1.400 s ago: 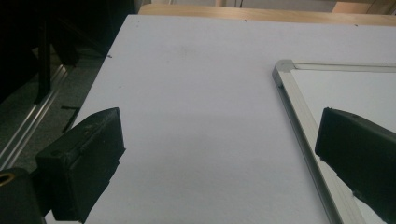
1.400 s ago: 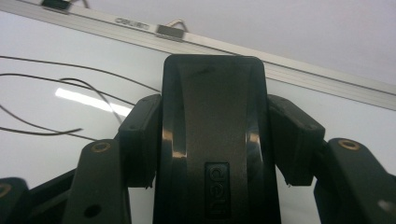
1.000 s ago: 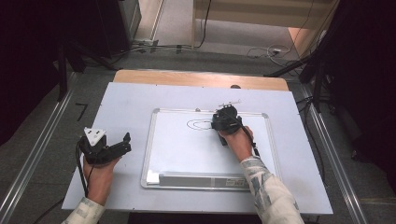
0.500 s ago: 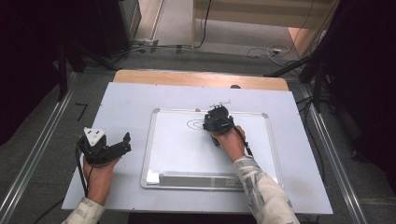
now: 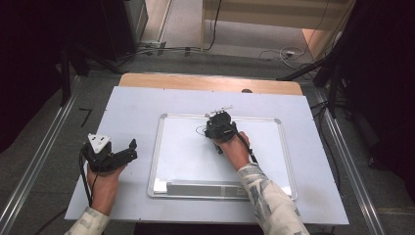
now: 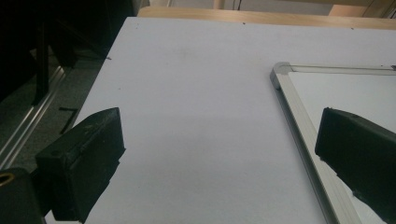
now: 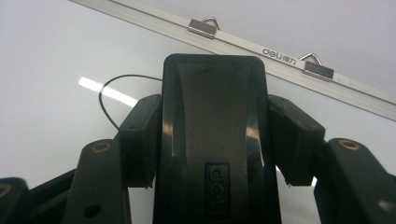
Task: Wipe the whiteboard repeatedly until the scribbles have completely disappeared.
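A pale grey worktop [image 5: 132, 122] carries a whiteboard [image 5: 186, 156] with a silver frame, lying flat near its middle. Along the board's near edge sits a narrow tray strip [image 5: 195, 188]. In the right gripper view the far frame rail bears two small metal hanging clips [image 7: 203, 25] and a printed brand mark.

The right hand-held gripper [image 5: 219, 126] rests over the upper middle of the board, the person's hand behind it and a patterned sleeve [image 5: 269, 200] trailing toward the bottom edge. Its jaws are clamped on a black whiteboard eraser [image 7: 214, 140], one jaw pressed against each long side, with the eraser's flat face down on the board. Just beside the eraser, a thin dark drawn line [image 7: 109, 95] curves across the white surface, partly hidden under the eraser.

The left hand-held gripper [image 5: 125, 152] lies well apart, on the bare worktop to the left of the board, its grey three-cornered plate [image 5: 98, 143] on top. Its jaws stand wide open with nothing between them, pointing toward the board's left frame [image 6: 299, 126].
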